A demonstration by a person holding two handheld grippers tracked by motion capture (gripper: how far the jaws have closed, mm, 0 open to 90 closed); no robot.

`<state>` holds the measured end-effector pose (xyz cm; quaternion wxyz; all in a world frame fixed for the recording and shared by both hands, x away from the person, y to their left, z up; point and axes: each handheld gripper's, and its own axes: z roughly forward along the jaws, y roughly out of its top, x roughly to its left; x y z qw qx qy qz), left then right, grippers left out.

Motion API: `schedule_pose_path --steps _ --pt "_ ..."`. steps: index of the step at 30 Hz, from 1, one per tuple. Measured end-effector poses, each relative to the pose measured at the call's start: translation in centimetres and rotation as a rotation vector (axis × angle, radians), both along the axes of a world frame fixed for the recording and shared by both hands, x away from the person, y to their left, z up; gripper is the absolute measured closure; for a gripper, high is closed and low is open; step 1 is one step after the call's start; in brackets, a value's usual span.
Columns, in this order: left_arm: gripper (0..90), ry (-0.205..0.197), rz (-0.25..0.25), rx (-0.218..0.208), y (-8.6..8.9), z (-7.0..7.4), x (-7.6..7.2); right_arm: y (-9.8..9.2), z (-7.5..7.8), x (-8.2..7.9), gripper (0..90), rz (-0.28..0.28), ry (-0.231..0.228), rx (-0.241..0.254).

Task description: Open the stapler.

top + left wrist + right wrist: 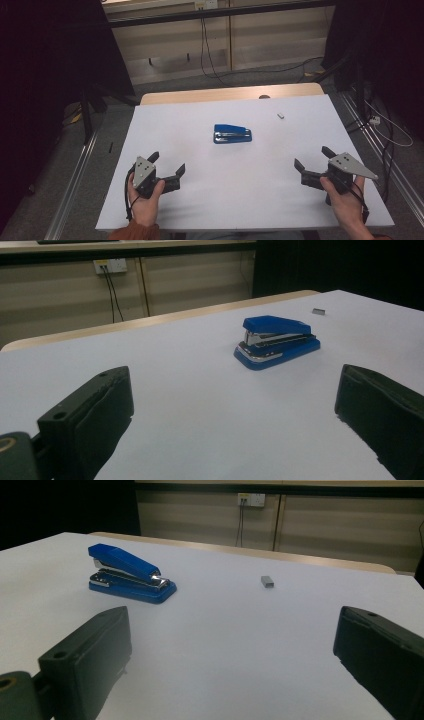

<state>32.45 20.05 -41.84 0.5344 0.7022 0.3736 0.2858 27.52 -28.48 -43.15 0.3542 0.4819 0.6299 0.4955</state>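
A blue stapler [232, 133] lies near the middle of the white table top [215, 190]; it also appears in the left gripper view [276, 341] and the right gripper view [129, 574]. A small grey strip of staples [281, 116] rests at the far right, also seen from the left gripper [318, 311] and the right gripper [267, 581]. My left gripper [167, 164] sits at the near left, open and empty. My right gripper [311, 158] sits at the near right, open and empty. Both are well short of the stapler.
The white sheet covers a wooden table whose far edge [230, 93] shows. Metal rails [75, 175] run along the floor on both sides. Cables [385, 130] lie on the floor at the right. A wall socket [251, 499] is behind.
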Motion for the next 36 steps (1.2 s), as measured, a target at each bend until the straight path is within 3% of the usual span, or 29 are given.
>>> schedule_pose_path --steps 17,31,36 --pt "2.3 0.016 0.008 0.007 0.1 -0.1 -0.1 0.4 -0.2 0.7 1.9 0.044 0.016 0.005" --pt "2.1 0.049 -0.035 0.044 -0.7 -0.3 0.0 1.7 -0.3 1.0 1.9 0.106 0.016 -0.028" --pt "2.8 0.072 -0.071 0.028 -1.1 -0.4 0.3 2.2 -0.1 1.1 1.9 0.118 0.009 -0.027"
